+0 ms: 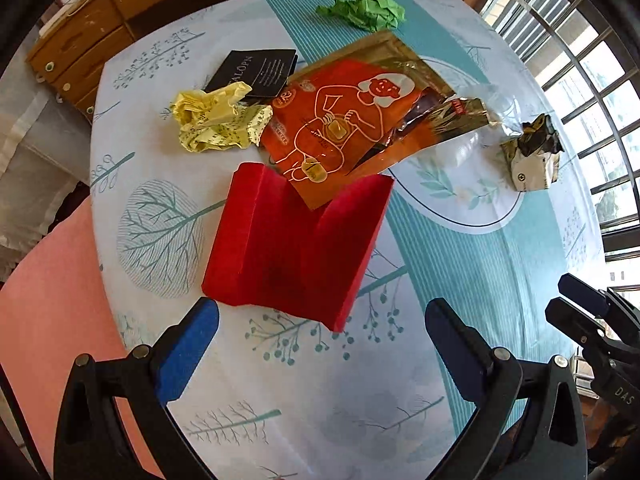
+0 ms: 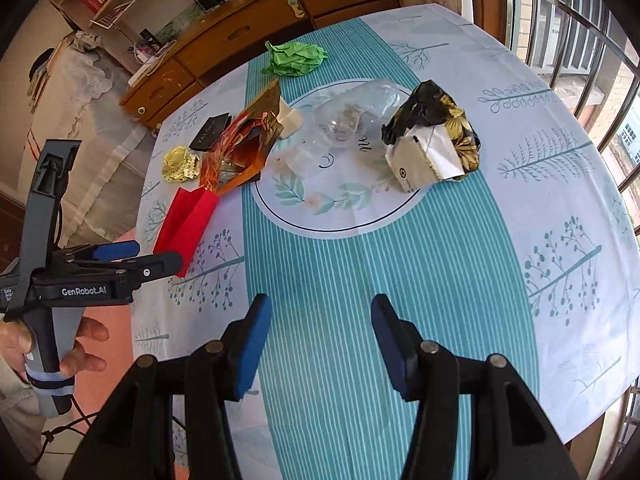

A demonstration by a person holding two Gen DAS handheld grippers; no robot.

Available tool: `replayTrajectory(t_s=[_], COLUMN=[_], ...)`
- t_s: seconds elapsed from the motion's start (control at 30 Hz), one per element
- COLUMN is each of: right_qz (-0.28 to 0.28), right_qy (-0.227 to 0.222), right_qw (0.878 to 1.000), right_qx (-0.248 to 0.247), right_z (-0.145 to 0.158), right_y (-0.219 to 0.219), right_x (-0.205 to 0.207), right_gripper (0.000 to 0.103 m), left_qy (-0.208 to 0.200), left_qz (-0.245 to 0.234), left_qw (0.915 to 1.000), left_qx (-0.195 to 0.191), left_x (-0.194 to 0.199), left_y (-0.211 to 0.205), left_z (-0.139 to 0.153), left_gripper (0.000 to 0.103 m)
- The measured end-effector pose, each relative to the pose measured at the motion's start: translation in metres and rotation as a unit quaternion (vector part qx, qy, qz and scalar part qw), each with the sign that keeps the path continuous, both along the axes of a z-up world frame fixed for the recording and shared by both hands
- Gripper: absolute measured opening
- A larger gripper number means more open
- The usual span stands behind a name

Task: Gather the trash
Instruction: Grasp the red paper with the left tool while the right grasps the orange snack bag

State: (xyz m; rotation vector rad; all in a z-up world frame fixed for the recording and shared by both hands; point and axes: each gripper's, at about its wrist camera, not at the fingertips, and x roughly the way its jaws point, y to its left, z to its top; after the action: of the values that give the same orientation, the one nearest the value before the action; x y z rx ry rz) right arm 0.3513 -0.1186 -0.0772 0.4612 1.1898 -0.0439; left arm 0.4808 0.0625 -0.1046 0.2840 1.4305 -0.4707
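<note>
Trash lies on a round table with a tree-print cloth. A folded red card lies just beyond my open, empty left gripper. An orange foil packet rests on its far edge. Crumpled yellow paper, a black card, crumpled green paper and a black-gold-white wrapper lie further off. My right gripper is open and empty over the teal stripe, short of the wrapper and a clear plastic bag. The left gripper also shows in the right wrist view.
A wooden sideboard stands behind the table. A barred window is on the right. A white-draped piece of furniture and pink floor lie to the left. The right gripper shows at the left view's right edge.
</note>
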Motion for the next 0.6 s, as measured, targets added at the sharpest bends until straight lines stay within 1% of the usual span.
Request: replayTrajectory(t_s=[0.1,0.17,0.33,0.53,0.57,0.6], right_qz=[-0.005,-0.009,-0.022,-0.035,-0.034,-0.033], right_qy=[0.006,0.011,0.022,0.027,0.027,0.027], right_qw=[1.000,1.000,0.999,0.999,0.999,0.999], right_qx=[-0.005,-0.007,-0.008,-0.003,-0.003,-0.003], right_z=[-0.003,-0.006,-0.014,-0.017,-0.018,-0.018], right_y=[0.006,0.009,0.013,0.016,0.017,0.018], right_x=[0.005,0.008,0.017,0.022,0.023,0.024], right_gripper=[0.052,0.052,0.052,0.052,0.052,0.052], left_qy=[0.007,0.014,0.048,0.064,0.064,0.064], left_qz=[-0.010,-0.011,0.004,0.021,0.024,0.027], left_qw=[0.9999,0.9998,0.9984,0.9969,0.9968,0.9967], left_qx=[0.002,-0.004,-0.030,-0.042,-0.041,-0.041], left_x=[0.014,0.023,0.045,0.058,0.060,0.061], left_y=[0.000,0.003,0.015,0.024,0.025,0.025], left_z=[-0.011,-0.016,-0.031,-0.042,-0.044,-0.044], left_gripper=[0.102,0.102,0.102,0.102,0.101,0.099])
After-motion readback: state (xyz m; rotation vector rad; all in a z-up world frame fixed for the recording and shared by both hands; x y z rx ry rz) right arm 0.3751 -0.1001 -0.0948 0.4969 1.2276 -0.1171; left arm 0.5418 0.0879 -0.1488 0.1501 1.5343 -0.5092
